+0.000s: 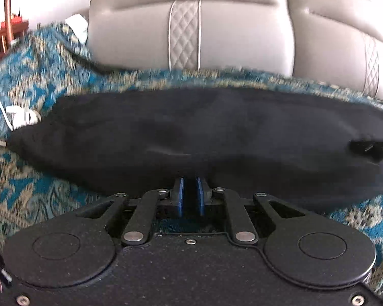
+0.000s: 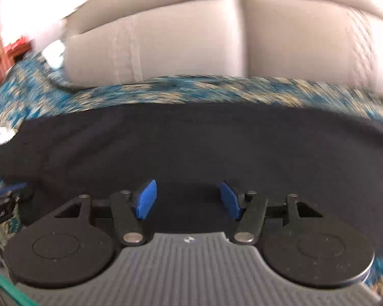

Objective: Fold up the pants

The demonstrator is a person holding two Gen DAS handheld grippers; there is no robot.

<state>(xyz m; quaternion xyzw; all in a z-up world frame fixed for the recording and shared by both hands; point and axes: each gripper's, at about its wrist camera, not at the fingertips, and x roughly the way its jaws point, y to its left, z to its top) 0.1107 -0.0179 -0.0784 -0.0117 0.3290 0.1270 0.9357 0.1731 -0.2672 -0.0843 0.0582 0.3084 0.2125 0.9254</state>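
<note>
Pants: dark, laid out lengthwise as a long band on the blue-patterned cover of a sofa, in front of its grey back cushions, so a long edge faces both tools. Left claw: pads nearly pressed together, pinching the near hem, probably to lift it. Right claw: spread over the cloth, gripping nothing.
</note>
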